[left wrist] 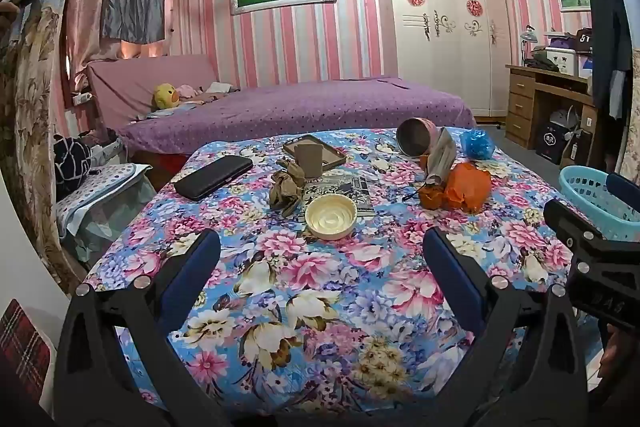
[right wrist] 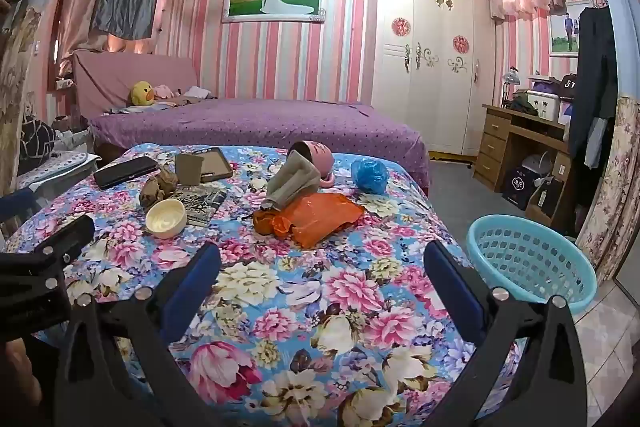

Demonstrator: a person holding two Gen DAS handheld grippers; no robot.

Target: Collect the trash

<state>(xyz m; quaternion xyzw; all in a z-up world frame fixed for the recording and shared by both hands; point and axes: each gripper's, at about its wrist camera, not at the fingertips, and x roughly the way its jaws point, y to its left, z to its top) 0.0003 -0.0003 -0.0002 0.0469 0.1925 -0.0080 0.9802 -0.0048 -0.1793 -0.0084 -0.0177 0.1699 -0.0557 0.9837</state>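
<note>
On a table with a flowered cloth (left wrist: pixel 320 287) (right wrist: pixel 320 287) lie a crumpled brown paper wad (left wrist: pixel 286 187) (right wrist: pixel 158 187), a cream bowl (left wrist: pixel 331 217) (right wrist: pixel 165 218), an orange plastic bag (left wrist: pixel 464 189) (right wrist: pixel 316 217), a blue plastic wad (left wrist: pixel 476 143) (right wrist: pixel 370 177), a tipped pink cup (left wrist: pixel 416 141) (right wrist: pixel 314 157) and a grey folded carton (left wrist: pixel 440 159) (right wrist: pixel 290 179). My left gripper (left wrist: pixel 320 247) stands open near the table's front edge, short of the bowl. My right gripper (right wrist: pixel 322 259) is open too, short of the orange bag. Nothing is between either pair of fingers.
A light blue basket (left wrist: pixel 596 203) (right wrist: pixel 528 259) stands beside the table's right edge. A black wallet (left wrist: pixel 214 177) (right wrist: pixel 124 171), a brown paper cup (left wrist: pixel 309 159) (right wrist: pixel 189 167), a phone case (right wrist: pixel 214 165) and a printed booklet (right wrist: pixel 202 203) lie at the back left. A purple bed (left wrist: pixel 304 111) is behind.
</note>
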